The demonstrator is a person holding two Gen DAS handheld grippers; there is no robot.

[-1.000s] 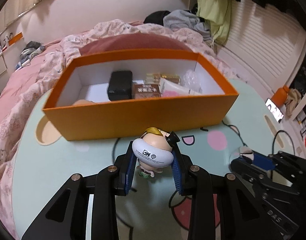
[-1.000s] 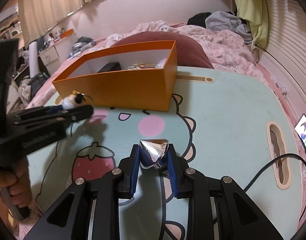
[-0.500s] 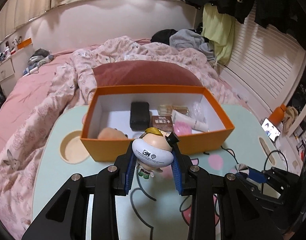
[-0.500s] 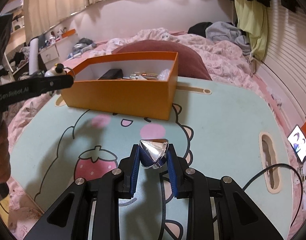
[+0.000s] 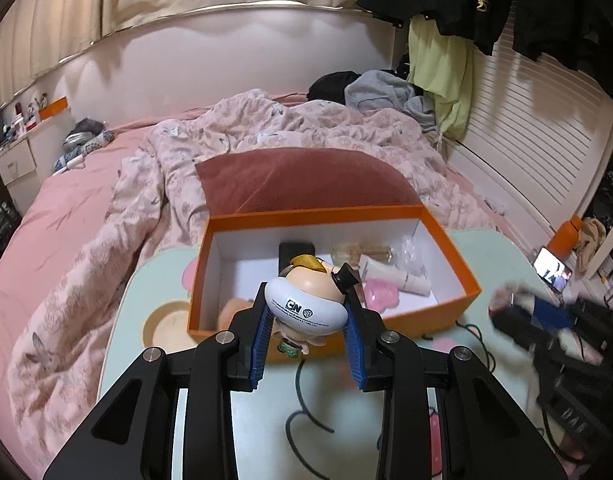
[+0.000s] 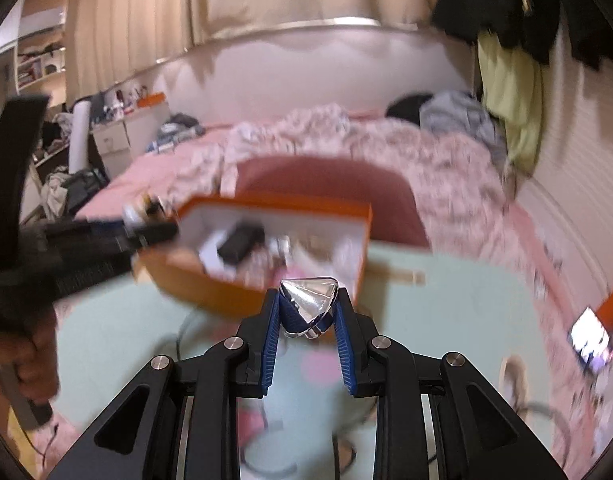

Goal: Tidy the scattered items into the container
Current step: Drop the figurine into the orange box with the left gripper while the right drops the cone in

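Left gripper [image 5: 309, 312]: clamped on figurine [image 5: 306, 300], head toward 12 o'clock.
Right gripper [image 6: 306, 314]: clamped on foil piece [image 6: 307, 300].
Left view only: tube [image 5: 394, 276] inside box [image 5: 446, 236].

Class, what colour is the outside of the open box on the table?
Orange outside, white inside: the box shows best in the left wrist view.

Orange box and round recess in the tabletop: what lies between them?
Nothing: in the left wrist view, bare mint tabletop separates the orange box from the round recess.
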